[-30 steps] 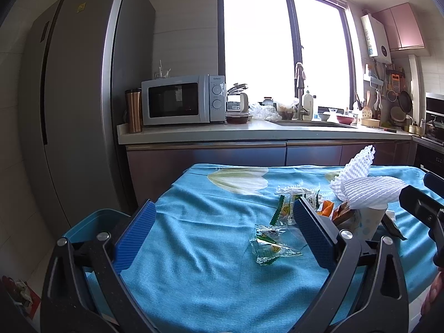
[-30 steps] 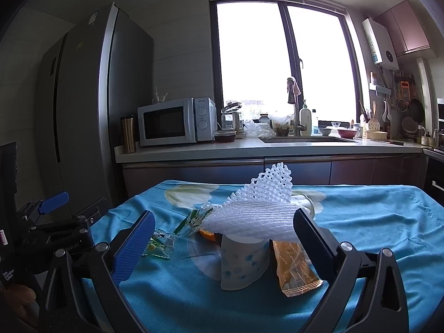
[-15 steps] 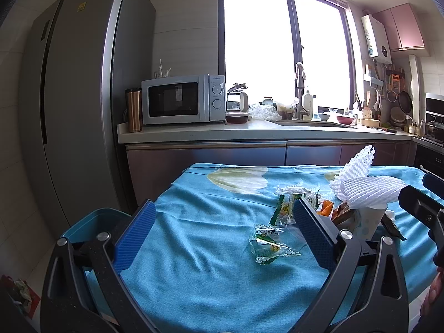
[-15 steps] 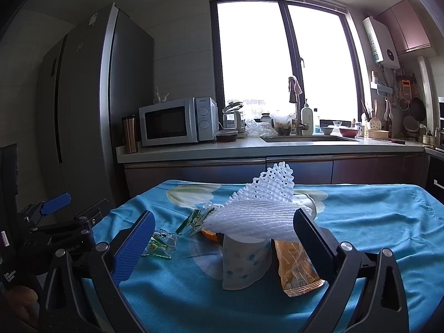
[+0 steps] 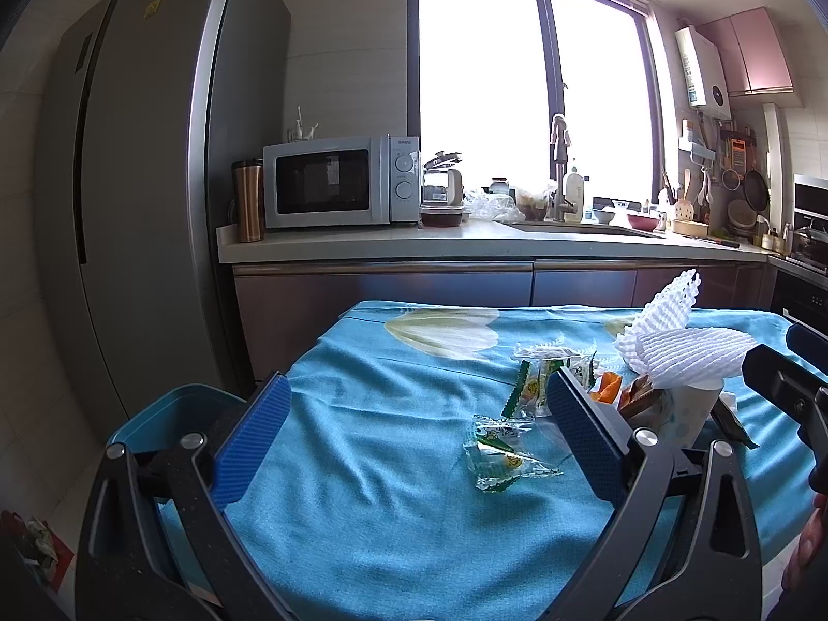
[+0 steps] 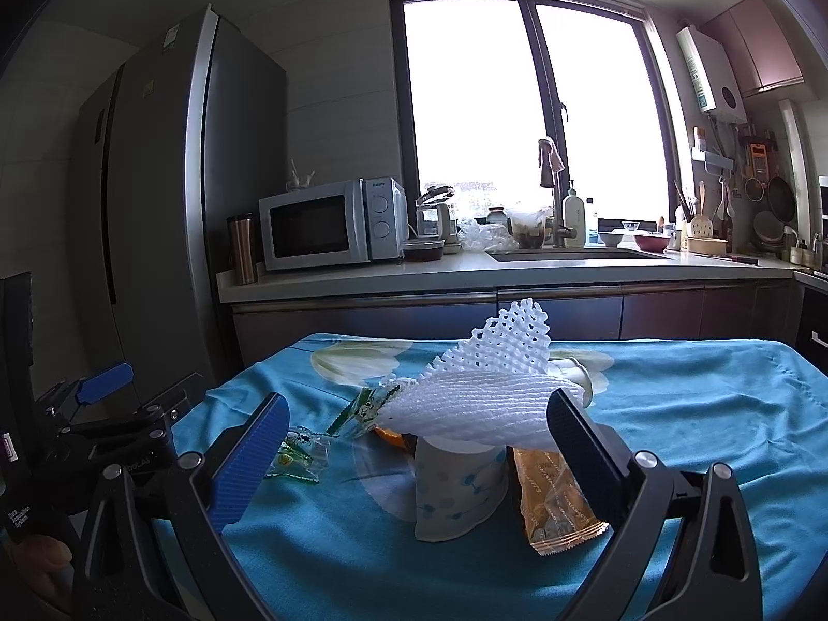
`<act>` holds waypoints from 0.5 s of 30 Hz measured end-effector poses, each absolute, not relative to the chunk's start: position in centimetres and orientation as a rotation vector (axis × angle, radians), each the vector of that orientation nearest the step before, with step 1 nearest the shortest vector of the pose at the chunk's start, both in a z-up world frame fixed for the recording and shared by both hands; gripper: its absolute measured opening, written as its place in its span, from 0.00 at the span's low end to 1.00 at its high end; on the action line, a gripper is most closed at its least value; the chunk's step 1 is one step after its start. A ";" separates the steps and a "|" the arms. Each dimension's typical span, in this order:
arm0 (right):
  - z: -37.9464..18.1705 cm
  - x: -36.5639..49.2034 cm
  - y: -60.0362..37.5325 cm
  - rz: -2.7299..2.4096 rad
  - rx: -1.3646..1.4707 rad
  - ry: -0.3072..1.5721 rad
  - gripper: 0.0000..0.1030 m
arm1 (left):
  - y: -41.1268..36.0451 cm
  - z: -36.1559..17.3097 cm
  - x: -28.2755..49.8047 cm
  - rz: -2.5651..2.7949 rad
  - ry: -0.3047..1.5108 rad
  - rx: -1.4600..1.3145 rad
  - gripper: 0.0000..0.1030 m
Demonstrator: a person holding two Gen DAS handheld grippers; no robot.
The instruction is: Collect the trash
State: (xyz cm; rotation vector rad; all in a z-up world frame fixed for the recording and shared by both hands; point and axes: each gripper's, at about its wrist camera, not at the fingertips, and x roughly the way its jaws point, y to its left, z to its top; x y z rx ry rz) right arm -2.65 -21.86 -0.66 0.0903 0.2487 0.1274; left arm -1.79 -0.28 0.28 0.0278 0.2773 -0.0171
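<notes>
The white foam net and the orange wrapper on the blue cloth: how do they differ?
The white foam net is puffy mesh, perched on top of the upturned paper cup; the orange wrapper is flat, printed film lying on the cloth beside that cup. The net is larger. Both sit between the open right gripper fingers.

My left gripper (image 5: 418,427) is level, both blue-padded fingers (image 5: 254,439) spread wide with nothing between them. My right gripper (image 6: 416,453) is posed the same way, jaws fully parted, fingers pointing forward and empty. From the right wrist view, the left gripper sits off to my left, slightly behind, and a bit of my left hand (image 6: 39,556) shows under its handle. From the left wrist view, my right hand (image 5: 807,548) shows at the right edge.
</notes>
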 end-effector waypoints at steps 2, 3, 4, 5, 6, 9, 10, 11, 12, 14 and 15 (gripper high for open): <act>-0.7 -2.6 -22.0 0.130 0.094 0.251 0.94 | -0.2 0.3 -1.7 -0.018 0.278 0.027 0.95; -0.7 -2.6 -22.0 0.130 0.095 0.252 0.94 | -0.3 0.2 -1.7 -0.017 0.278 0.028 0.95; -0.7 -2.6 -22.1 0.130 0.095 0.251 0.94 | -0.2 0.3 -1.7 -0.017 0.279 0.028 0.95; -0.7 -2.6 -22.1 0.130 0.095 0.252 0.94 | -0.3 0.3 -1.7 -0.018 0.280 0.028 0.95; -0.7 -2.6 -22.1 0.131 0.095 0.251 0.94 | -0.3 0.2 -1.7 -0.017 0.279 0.028 0.95; -0.7 -2.6 -22.2 0.132 0.094 0.251 0.94 | -0.3 0.2 -1.6 -0.020 0.282 0.026 0.95; -0.6 -2.6 -22.2 0.133 0.094 0.251 0.94 | -0.4 0.2 -1.6 -0.020 0.282 0.027 0.95; -0.6 -2.5 -22.2 0.133 0.093 0.251 0.94 | -0.4 0.2 -1.5 -0.021 0.283 0.027 0.95; -0.6 -2.5 -22.2 0.132 0.093 0.252 0.94 | -0.4 0.2 -1.5 -0.023 0.285 0.026 0.95; -0.6 -2.5 -22.2 0.131 0.095 0.251 0.94 | -0.4 0.2 -1.5 -0.022 0.285 0.027 0.95; -0.5 -2.5 -22.4 0.130 0.094 0.251 0.94 | -0.4 0.2 -1.4 -0.026 0.288 0.027 0.95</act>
